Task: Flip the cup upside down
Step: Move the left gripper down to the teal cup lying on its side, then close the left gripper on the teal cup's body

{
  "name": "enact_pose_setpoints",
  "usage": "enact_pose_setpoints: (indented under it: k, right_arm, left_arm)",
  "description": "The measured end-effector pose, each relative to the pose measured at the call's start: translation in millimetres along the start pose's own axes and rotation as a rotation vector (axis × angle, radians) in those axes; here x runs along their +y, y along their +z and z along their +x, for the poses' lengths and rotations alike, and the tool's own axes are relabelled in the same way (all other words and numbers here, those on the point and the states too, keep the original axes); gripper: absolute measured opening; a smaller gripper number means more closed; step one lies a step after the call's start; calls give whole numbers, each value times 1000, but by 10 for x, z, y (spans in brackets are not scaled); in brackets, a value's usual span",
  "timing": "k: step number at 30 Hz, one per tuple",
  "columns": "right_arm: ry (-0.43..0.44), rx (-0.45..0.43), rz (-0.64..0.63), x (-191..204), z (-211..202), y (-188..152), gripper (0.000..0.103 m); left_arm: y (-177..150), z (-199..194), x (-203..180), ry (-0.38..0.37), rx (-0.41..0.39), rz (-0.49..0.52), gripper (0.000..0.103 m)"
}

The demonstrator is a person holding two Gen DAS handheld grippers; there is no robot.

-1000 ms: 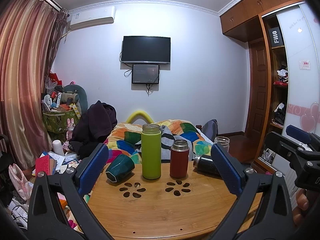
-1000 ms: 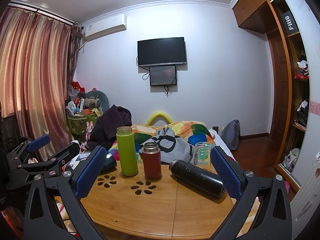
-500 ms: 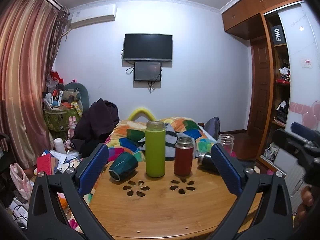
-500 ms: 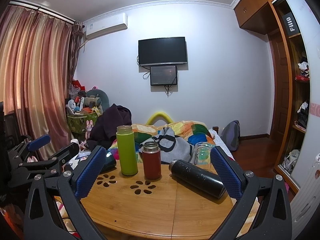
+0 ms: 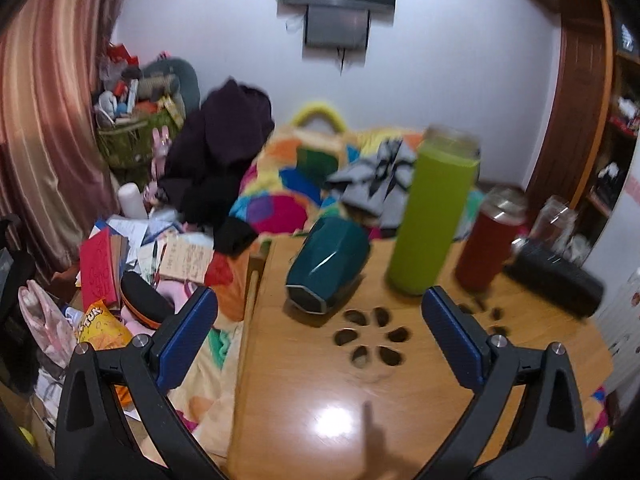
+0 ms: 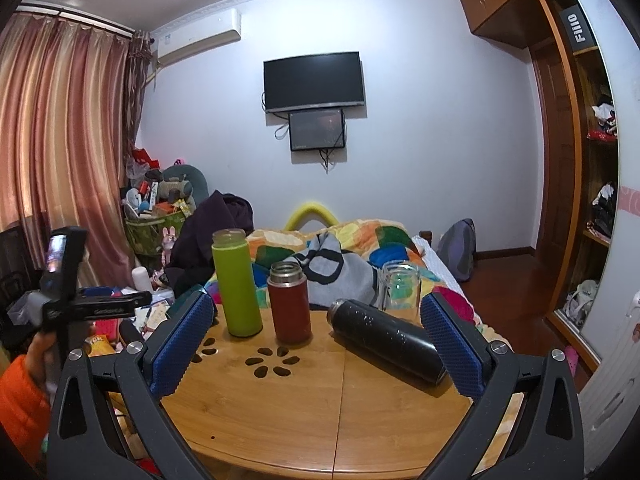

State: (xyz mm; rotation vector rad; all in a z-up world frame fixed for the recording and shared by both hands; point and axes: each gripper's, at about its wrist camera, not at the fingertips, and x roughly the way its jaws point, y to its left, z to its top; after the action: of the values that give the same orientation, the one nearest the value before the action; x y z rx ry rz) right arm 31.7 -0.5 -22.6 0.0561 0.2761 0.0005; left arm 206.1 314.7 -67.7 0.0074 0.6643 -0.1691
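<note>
Sideways, teal cup [image 5: 327, 264] on table [image 5: 304, 392]

The word "Fiilo" is read in white letters, set sideways, on a black sign [image 6: 579, 27] fixed at the top of the wardrobe shelving [image 6: 600, 184]. Red letters partly readable as "STUK" are seen on a yellow snack bag [image 5: 105, 326] lying on the floor. Writing on the papers [image 5: 185, 257] there is too blurred to be read.
</note>
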Motion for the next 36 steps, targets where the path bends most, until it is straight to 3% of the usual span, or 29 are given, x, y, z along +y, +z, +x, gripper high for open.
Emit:
enact_pose_setpoints:
  k: [3,10,11,14,17,20,29,36]
  right_arm:
    - [-4,22,-2,-10,87,-44,103]
    - [-18,76,-3,-61,309,-109,103]
    - [-21,82,-2,-74,335,-117,103]
    - [-23,95,4,-103,400,-144,103]
    - [-19,109,16,-146,455,-169,103]
    - [-16,120,24,-169,500,-190,103]
    - [-13,142,37,-201,538,-198,103]
    - [-10,147,42,-204,549,-209,103]
  left_arm:
    - [38,340,-32,13,66,44,103]
    - [158,951,-30,-30,201,42,103]
    - [177,1014,-25,-34,210,40,100]
    - [209,1158,-61,-73,241,60,78]
    - [201,1252,-101,-54,245,87,76]
    - [165,1274,-143,-38,234,119,71]
    - [79,1122,-142,-57,211,119,67]
    - [-168,732,-458,-146,219,206,67]
